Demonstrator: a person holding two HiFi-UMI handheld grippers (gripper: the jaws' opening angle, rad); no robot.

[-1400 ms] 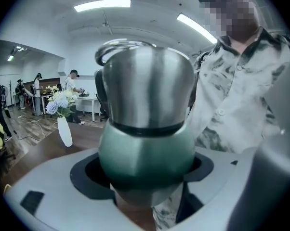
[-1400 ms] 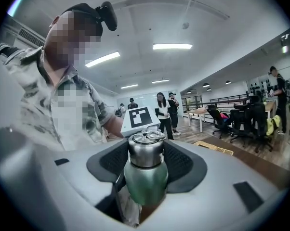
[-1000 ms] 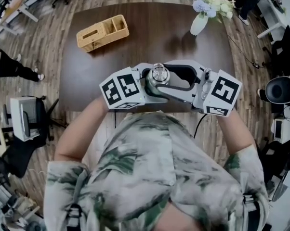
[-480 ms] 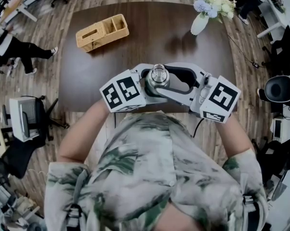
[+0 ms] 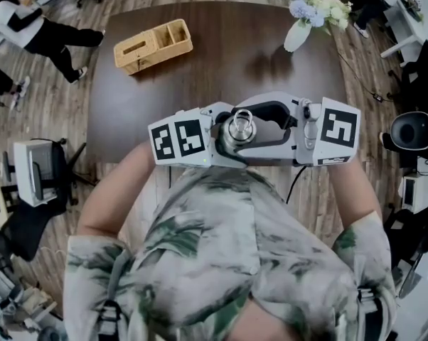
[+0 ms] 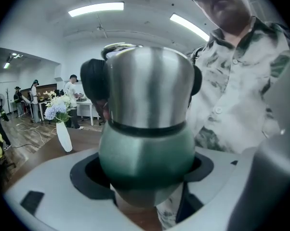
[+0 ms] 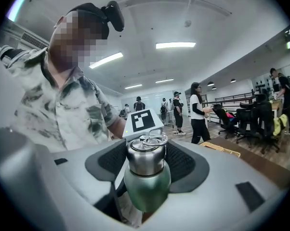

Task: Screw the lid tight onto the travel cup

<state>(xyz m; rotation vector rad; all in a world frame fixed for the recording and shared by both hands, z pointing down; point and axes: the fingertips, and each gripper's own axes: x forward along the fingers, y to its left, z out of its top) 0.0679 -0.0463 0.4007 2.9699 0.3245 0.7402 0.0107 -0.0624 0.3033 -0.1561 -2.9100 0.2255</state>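
**Head view.** The left gripper (image 5: 222,133) and the right gripper (image 5: 251,129) meet above the near edge of the dark wooden bench (image 5: 221,55), just in front of the person's patterned shirt (image 5: 221,247). Held off the bench between them is the green-bodied travel cup (image 5: 229,143), capped by its brushed-steel lid (image 5: 240,127) with a wire ring on top. Half a second ago the right gripper's marker cube (image 5: 338,130) sat tilted. It now lies level, and the whole group is nearer the person, which fits a wrist turn on the lid.

**Left gripper view.** The white fingers (image 6: 53,186) are clenched on the cup's green body, which fills the gap between the black pads. The lid sits square on the cup, and only a thin dark seam shows between steel and green.

**Right gripper view.** The fingers (image 7: 207,186) are closed about the steel lid, with a padded hollow at each side of it.

**Progress.** The lid appears seated and threaded down. What is probably left is the last tightening and the release. How tight the lid is cannot be read from these views.
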